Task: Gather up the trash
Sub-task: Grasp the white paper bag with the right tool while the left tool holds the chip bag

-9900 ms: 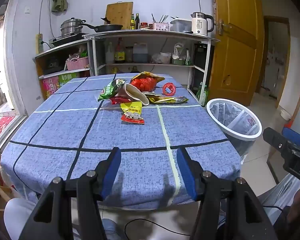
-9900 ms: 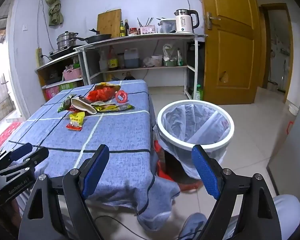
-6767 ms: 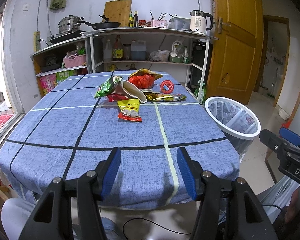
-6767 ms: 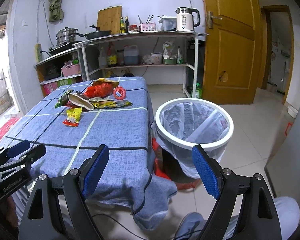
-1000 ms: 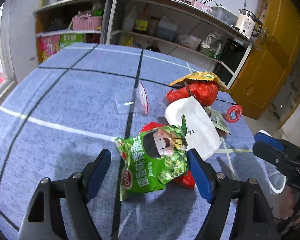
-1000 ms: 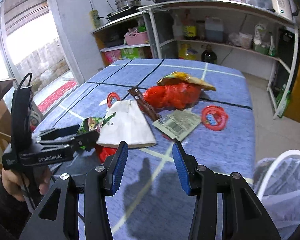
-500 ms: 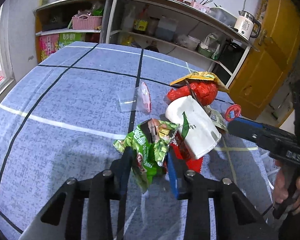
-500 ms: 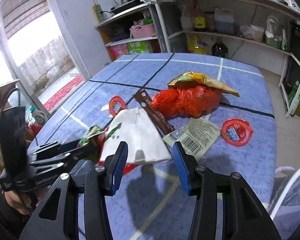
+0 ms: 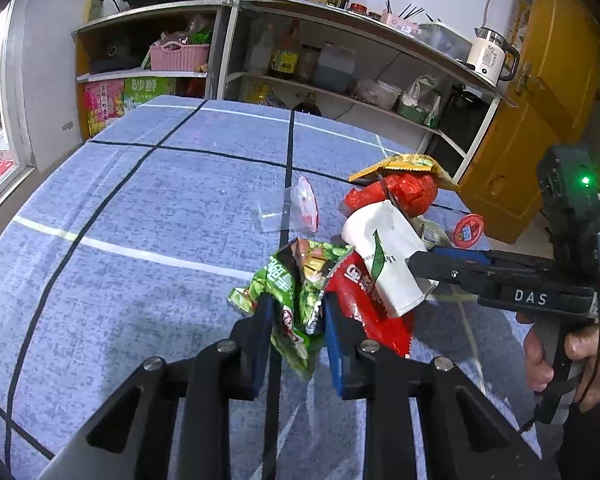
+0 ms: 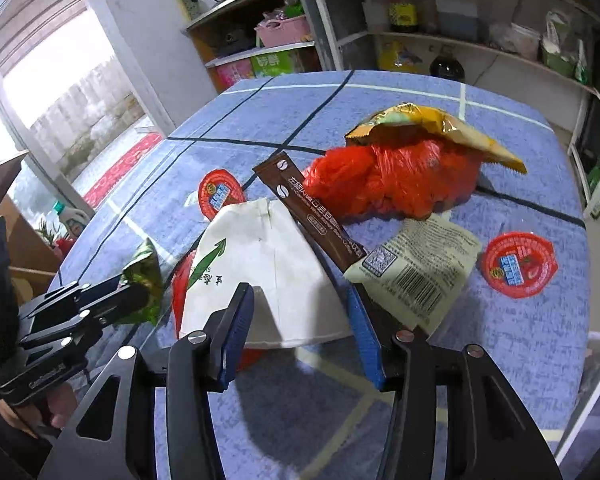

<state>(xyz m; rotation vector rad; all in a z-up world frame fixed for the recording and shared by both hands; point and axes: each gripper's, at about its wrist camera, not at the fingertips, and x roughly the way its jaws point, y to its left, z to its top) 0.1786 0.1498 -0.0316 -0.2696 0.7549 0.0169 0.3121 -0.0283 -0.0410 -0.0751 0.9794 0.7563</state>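
My left gripper (image 9: 294,310) is shut on a crumpled green snack bag (image 9: 296,284), held just above the blue tablecloth (image 9: 148,208); it also shows in the right wrist view (image 10: 146,276). My right gripper (image 10: 300,312) is open, its jaws on either side of the wide end of a flattened white paper cup (image 10: 260,264), which lies on a red wrapper (image 9: 364,304). Behind the cup lie a brown sachet (image 10: 312,212), a red plastic bag (image 10: 396,180) and a yellow bag (image 10: 428,128).
A white barcode wrapper (image 10: 424,264) and a red round lid (image 10: 518,264) lie right of the cup. Another red lid (image 10: 218,192) and a clear wrapper (image 9: 288,208) lie left. Kitchen shelves (image 9: 340,52) stand behind the table. A yellow door (image 9: 540,120) is at right.
My left gripper has closed on the green bag and lifted it slightly. My right gripper has moved in from the right until its open jaws flank the white cup.
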